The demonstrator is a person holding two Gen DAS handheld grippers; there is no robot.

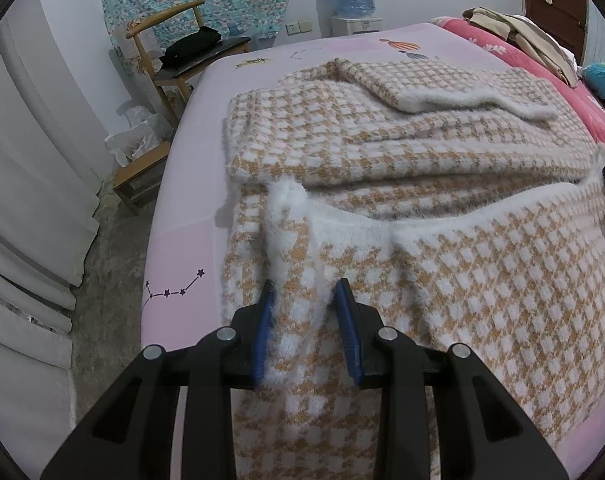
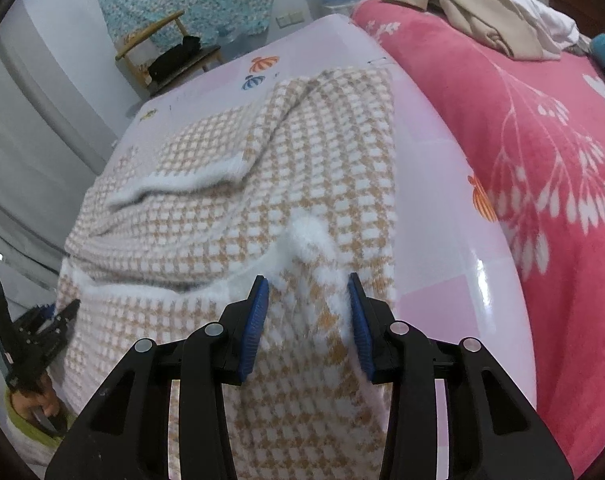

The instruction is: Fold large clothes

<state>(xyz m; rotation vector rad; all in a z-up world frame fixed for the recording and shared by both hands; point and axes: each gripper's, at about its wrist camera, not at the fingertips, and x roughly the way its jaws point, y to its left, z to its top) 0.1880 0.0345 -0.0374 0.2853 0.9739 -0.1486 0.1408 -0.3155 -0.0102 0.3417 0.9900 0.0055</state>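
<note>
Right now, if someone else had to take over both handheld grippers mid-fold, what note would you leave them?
Left gripper: shut on the near-left part of the checked sweater, by its white fuzzy hem.
Right gripper: fabric bunched between its blue pads at the near-right corner, so it looks gripped.
The sweater lies on the pink bed sheet, its near edge raised by both grippers.
Done: sleeves already folded in across the body.
Left: probably carry the near edge toward the far end to fold the body in half, then release and smooth.
</note>
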